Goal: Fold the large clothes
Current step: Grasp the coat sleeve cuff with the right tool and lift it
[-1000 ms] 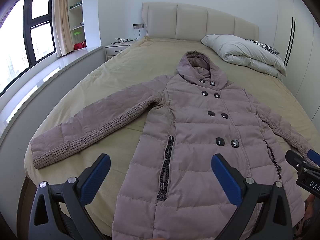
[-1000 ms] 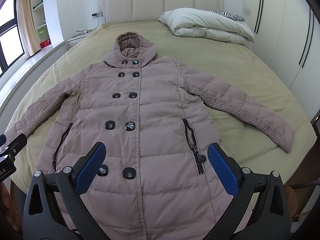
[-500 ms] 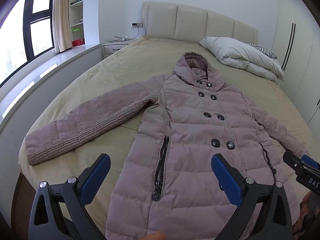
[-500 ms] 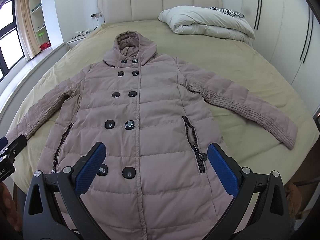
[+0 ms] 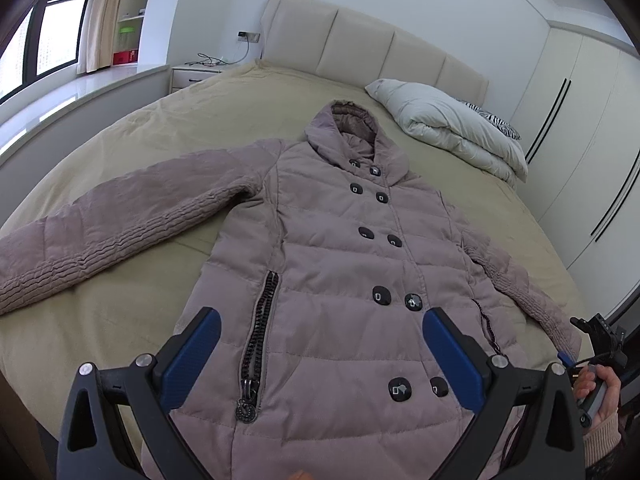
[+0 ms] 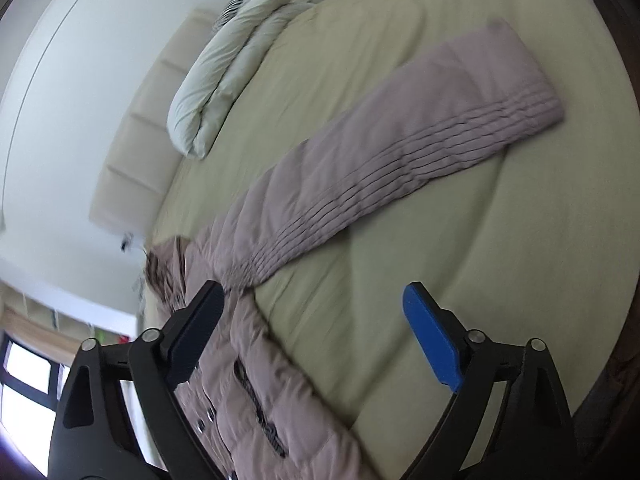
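Note:
A mauve hooded puffer coat (image 5: 340,256) lies flat, front up, on the bed with both sleeves spread out. My left gripper (image 5: 320,354) is open and empty, hovering over the coat's lower front between the pocket zip (image 5: 260,332) and the lowest buttons. My right gripper (image 6: 314,332) is open and empty, rolled to the side above the bed; its view is blurred and shows the coat's right sleeve (image 6: 400,148) stretching away from it. In the left wrist view the right gripper's body (image 5: 600,332) shows at the right edge beyond the sleeve cuff.
The beige bed (image 5: 132,320) has a padded headboard (image 5: 372,48) and a folded white duvet (image 5: 448,124) at its head. A window ledge (image 5: 60,108) runs along the left, a wardrobe wall (image 5: 592,140) on the right.
My left gripper has moved forward and lower over the coat's hem. My right gripper has swung out to the right and rolled sideways, now facing the right sleeve.

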A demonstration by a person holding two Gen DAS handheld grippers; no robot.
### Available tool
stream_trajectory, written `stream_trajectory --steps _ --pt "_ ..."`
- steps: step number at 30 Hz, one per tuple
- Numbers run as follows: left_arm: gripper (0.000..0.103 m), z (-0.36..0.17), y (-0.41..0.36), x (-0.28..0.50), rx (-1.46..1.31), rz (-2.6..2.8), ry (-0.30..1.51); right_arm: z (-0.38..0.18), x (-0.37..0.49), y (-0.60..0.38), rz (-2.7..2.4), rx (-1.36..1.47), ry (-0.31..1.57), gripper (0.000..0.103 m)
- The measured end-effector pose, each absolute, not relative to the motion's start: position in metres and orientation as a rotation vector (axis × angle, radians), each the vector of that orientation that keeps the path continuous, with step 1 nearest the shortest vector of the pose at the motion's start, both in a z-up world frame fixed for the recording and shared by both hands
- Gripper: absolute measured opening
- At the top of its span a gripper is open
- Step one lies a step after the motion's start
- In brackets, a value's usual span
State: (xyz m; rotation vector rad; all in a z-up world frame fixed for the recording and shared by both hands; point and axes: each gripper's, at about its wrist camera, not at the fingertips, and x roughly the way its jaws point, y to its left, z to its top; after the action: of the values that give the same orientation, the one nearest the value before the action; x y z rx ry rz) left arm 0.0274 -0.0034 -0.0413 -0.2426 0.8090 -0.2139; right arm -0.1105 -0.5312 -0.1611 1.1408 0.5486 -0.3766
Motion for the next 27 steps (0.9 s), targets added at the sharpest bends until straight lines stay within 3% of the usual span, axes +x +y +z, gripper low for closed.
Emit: stream_trajectory --steps 3,10,13,15,16,19,23,27 --pt "0.103 -0.044 -0.008 0.035 -0.264 -0.233 0.866 -0.193 -0.115 -0.578 -0.415 1.260 0.505 0.073" --pt "0.100 -0.054 -0.003 0.046 -0.346 -0.273 0.892 -0.240 -0.124 -0.653 -0.529 1.447 0.338 0.072" --pt "0.084 -0.061 -0.005 0.054 -0.372 -0.310 0.916 -0.242 -0.117 -0.679 -0.579 1.435 0.311 0.069" --pt "0.076 -0.065 -0.008 0.058 -0.380 -0.331 0.931 -0.241 -0.109 -0.694 -0.612 1.411 0.319 0.054" --pt "0.072 -0.066 -0.009 0.061 -0.381 -0.343 0.934 -0.235 -0.101 -0.699 -0.629 1.383 0.335 0.035" --pt "0.070 -0.071 -0.010 0.071 -0.403 -0.367 0.946 -0.217 -0.078 -0.715 -0.638 1.275 0.390 0.022" --pt "0.070 -0.079 -0.010 0.090 -0.462 -0.397 0.952 -0.149 -0.025 -0.697 -0.603 0.982 0.430 0.017" --pt "0.070 -0.084 -0.010 0.113 -0.527 -0.437 0.960 -0.073 0.049 -0.620 -0.460 0.514 0.493 0.016"
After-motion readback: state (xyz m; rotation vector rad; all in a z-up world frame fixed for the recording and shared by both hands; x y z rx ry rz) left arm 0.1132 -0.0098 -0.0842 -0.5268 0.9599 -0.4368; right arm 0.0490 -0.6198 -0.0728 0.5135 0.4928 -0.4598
